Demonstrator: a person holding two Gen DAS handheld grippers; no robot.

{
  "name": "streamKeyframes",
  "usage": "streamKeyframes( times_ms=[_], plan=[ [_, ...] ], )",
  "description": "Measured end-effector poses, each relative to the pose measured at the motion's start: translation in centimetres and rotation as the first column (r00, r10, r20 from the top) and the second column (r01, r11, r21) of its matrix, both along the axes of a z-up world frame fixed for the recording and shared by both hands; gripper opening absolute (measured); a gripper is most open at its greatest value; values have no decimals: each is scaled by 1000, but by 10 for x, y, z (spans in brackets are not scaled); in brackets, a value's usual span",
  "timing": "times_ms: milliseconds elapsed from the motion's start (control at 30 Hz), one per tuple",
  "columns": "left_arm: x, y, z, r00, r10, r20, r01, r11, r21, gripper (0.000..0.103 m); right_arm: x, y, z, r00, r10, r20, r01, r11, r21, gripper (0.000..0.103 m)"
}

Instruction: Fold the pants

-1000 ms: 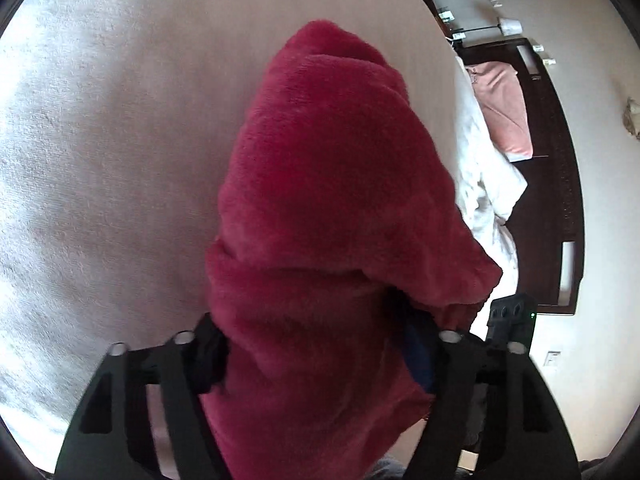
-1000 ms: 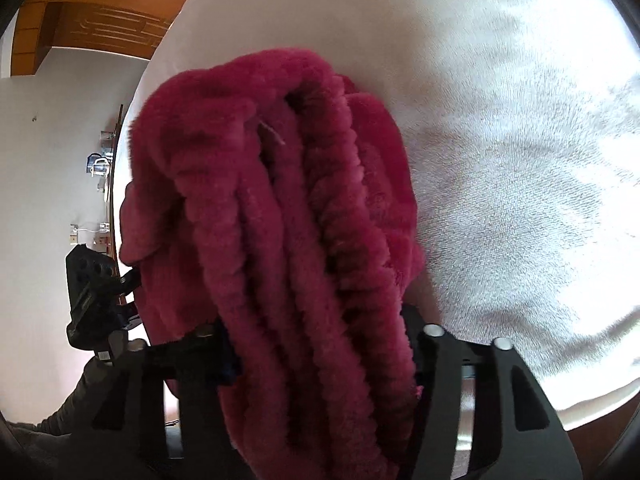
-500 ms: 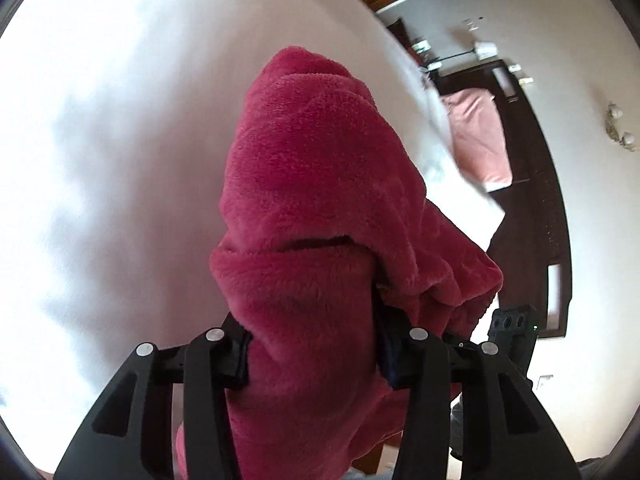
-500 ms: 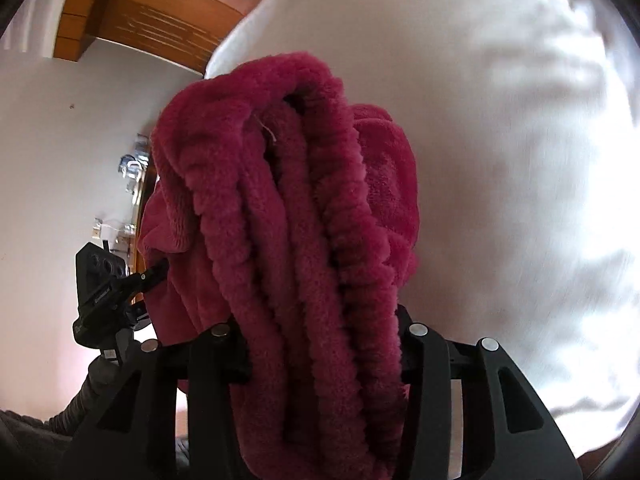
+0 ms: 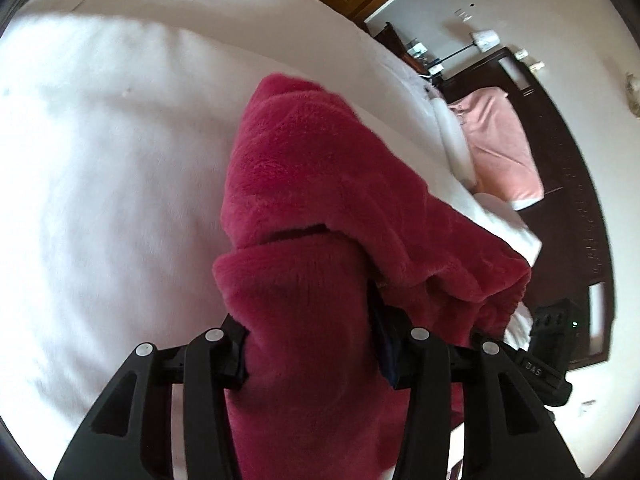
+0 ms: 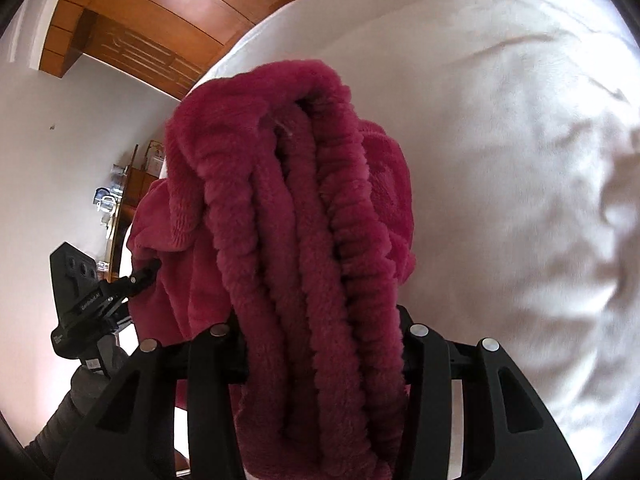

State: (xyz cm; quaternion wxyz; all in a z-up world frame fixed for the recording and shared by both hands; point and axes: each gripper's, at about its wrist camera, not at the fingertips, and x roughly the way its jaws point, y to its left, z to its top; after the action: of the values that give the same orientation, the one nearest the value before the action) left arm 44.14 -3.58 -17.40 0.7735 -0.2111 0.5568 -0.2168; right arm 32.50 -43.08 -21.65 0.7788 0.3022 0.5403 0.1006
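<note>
The pants (image 5: 320, 208) are thick crimson fleece, bunched and held up over a white bed (image 5: 100, 160). My left gripper (image 5: 312, 344) is shut on one gathered part of them; the fabric drapes forward over the fingers. My right gripper (image 6: 320, 340) is shut on the ribbed, folded waistband end of the pants (image 6: 288, 200). The fingertips of both are hidden by fleece. The right gripper (image 5: 552, 344) shows at the lower right of the left wrist view, and the left gripper (image 6: 92, 304) at the left of the right wrist view.
The white bed cover (image 6: 500, 160) fills most of both views. A pink cloth (image 5: 500, 140) lies on a dark wooden headboard unit (image 5: 568, 200) to the right. Wooden ceiling panels (image 6: 140, 20) and white walls are beyond. A sleeved arm (image 6: 60, 420) is at lower left.
Both grippers have tilted up and away from the bed with the pants, so more of the room and ceiling shows. Their hold on the fleece is unchanged.
</note>
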Motion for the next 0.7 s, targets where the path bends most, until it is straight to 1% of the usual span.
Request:
streamKeyframes(
  times_ms=[100,200,300,333,400,433,467,500,533,567,633,700],
  plan=[
    [9,-6,-9,1000,0,3,-1,1000,31,52,3,6,-8,1000,6,-15,-6,1000,10,48],
    [6,-6,-16,1000,8,-3,-8,999,48,60,10,15,-9,1000,16,-21,-16,1000,6,53],
    [0,-7,-15,1000,2,6,-3,996,88,66,10,18,-6,999,33,-16,-33,999,-24,56],
    [-5,-6,-12,1000,1,11,-2,995,104,69,19,25,-2,999,34,-9,-35,998,-44,56],
    [-14,-4,-5,999,-11,33,6,988,153,69,15,34,15,999,36,19,-33,992,-118,58],
    [-20,-4,0,999,-20,49,11,984,176,69,10,38,29,998,32,50,-22,982,-187,58],
    [-26,-3,4,998,-27,64,14,980,199,69,19,41,33,997,30,66,-15,977,-215,58],
    [-34,-4,12,996,-40,85,19,971,237,69,16,46,44,995,22,95,2,968,-249,58],
    [-40,-5,18,993,-51,103,23,967,252,69,14,49,56,992,13,123,24,956,-294,58],
    [-48,-6,24,991,-62,122,27,963,266,69,13,56,68,987,25,161,32,938,-344,58],
    [-58,-12,31,986,-81,145,35,955,293,69,17,78,92,966,95,240,13,911,-413,58],
    [-71,-20,36,981,-101,167,42,946,323,69,23,96,104,945,159,285,-25,906,-422,58]
  ],
)
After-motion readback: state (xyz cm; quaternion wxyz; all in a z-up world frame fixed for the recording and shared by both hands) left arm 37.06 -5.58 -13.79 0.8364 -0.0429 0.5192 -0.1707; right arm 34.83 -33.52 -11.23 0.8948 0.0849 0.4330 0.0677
